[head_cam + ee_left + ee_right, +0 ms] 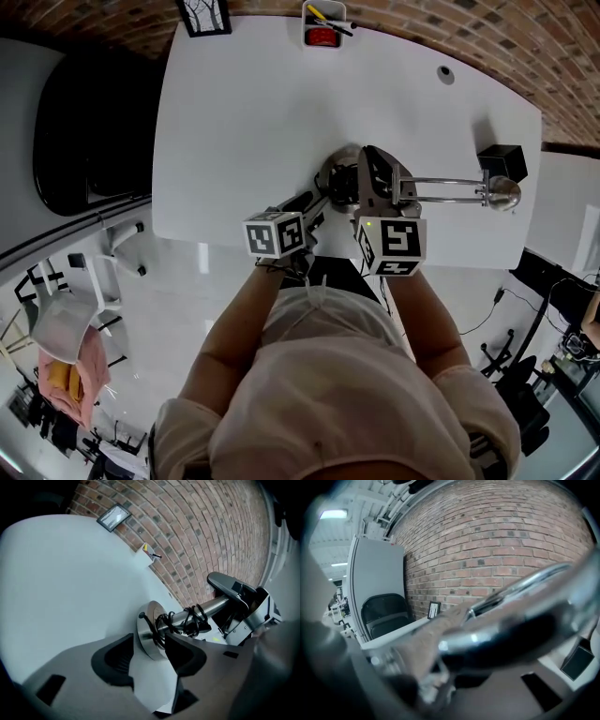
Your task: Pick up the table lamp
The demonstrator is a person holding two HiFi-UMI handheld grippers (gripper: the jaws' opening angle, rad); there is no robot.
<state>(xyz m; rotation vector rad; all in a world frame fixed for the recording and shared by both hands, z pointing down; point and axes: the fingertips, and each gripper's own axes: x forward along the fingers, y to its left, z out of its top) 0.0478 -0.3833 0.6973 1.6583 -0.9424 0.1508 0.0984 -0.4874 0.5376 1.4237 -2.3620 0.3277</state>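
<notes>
**Right gripper clamped on the fallen table lamp, left gripper open at its base**

The table lamp (450, 183) lies on its side on the white table (234, 122). Its round base (339, 173) sits at the centre of the head view, and its stem (213, 605) runs off to the right. To lift it well, the left gripper (150, 641) should probably settle over the base rim and close before either hand rises. Both hands would then come up together, so the heavy base does not swing on the stem or slip on the black cord (190, 618) wound there. The right gripper (382, 183) is clenched tight round the stem, just beside the base. The left gripper's jaws stand wide apart with the base rim between their tips, not squeezed. Whether a pad touches the rim I cannot tell.
</notes>
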